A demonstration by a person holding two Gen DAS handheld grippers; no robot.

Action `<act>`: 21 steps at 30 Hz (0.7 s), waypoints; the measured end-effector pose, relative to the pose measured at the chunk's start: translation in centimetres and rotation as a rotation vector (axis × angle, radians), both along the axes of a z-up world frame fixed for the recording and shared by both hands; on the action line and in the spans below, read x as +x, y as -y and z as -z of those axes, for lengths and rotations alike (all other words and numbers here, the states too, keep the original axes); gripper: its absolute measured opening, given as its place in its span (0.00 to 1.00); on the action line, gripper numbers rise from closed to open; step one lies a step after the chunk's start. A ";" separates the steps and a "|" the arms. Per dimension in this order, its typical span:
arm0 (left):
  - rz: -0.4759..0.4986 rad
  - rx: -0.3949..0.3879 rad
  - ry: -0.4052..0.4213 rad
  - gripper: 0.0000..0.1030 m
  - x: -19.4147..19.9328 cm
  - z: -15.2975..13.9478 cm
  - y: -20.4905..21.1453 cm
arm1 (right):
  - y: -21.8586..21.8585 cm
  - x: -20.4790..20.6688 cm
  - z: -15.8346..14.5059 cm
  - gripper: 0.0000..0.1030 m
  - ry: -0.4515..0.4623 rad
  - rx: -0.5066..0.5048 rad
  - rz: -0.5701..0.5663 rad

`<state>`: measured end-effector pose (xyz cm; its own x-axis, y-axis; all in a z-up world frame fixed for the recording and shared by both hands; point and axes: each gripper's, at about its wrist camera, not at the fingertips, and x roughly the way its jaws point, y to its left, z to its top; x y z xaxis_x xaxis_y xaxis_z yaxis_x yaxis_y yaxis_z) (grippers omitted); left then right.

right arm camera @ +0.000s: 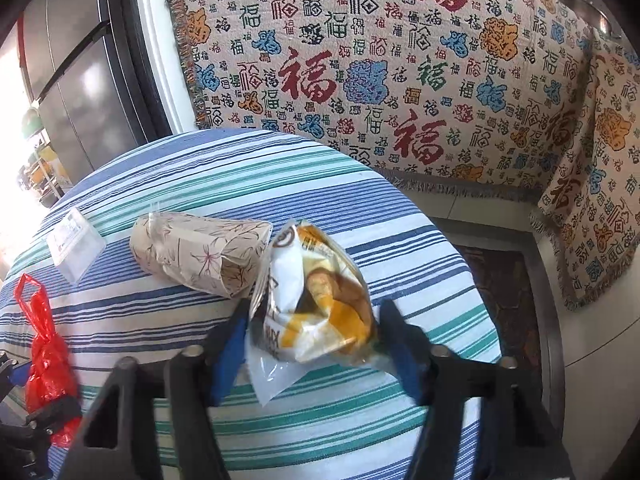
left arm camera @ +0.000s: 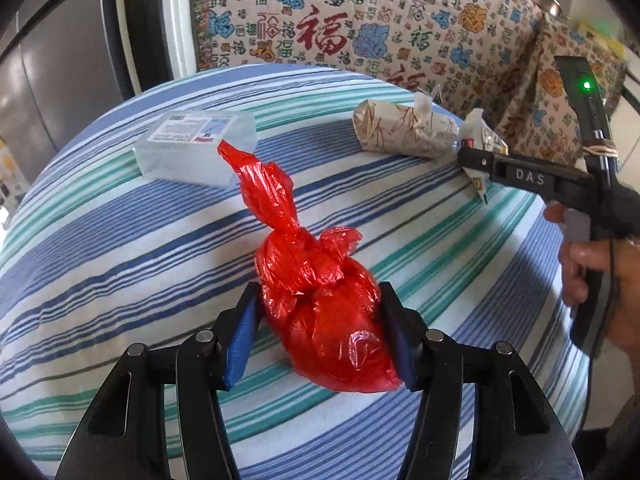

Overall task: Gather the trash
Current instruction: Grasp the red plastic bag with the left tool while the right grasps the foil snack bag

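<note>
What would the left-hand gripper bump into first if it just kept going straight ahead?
The red bag, most likely: it already sits between the left gripper's blue pads, apparently touching them.

We see a round table [left arm camera: 120, 264] covered in a blue, green and white striped cloth. On it lie a knotted red plastic bag [left arm camera: 324, 320], a clear plastic box [left arm camera: 196, 148] with a printed label, a floral paper-wrapped roll [left arm camera: 404, 128] and, just beside that roll, a crumpled white and orange snack wrapper [right arm camera: 316, 300].

Knotted bag [left arm camera: 320, 312] before box [left arm camera: 196, 144], wrapped roll [left arm camera: 404, 130] right, on table [left arm camera: 120, 280]
</note>
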<state>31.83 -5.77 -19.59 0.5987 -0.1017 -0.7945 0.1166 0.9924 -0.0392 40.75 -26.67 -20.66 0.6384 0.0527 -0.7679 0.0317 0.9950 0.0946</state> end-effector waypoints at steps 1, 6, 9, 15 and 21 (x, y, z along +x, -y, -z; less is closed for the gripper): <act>0.013 -0.004 -0.003 0.58 -0.5 0.0 -0.4 | 0.0 -0.5 0.0 0.53 -0.002 0.026 -0.009; 0.057 0.012 -0.002 0.61 -3.1 -0.1 -2.2 | -1.8 -4.9 -0.6 0.51 -0.022 0.065 -0.091; 0.051 0.015 -0.004 0.65 -4.4 -0.1 -3.6 | -4.8 -8.1 -0.8 0.51 -0.018 0.055 -0.174; -0.008 0.036 0.001 0.90 -6.4 0.2 -6.2 | -7.9 -12.1 -0.1 0.85 0.005 -0.010 -0.193; -0.058 0.012 0.011 0.99 -6.7 0.5 -5.9 | -7.9 -12.2 1.0 0.96 -0.044 -0.047 -0.165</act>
<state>25.16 0.16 -20.07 0.6120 -0.0567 -0.7888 0.0589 0.9979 -0.0261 28.59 -18.79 -21.68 0.5901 0.1170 -0.7988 -0.1291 0.9904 0.0496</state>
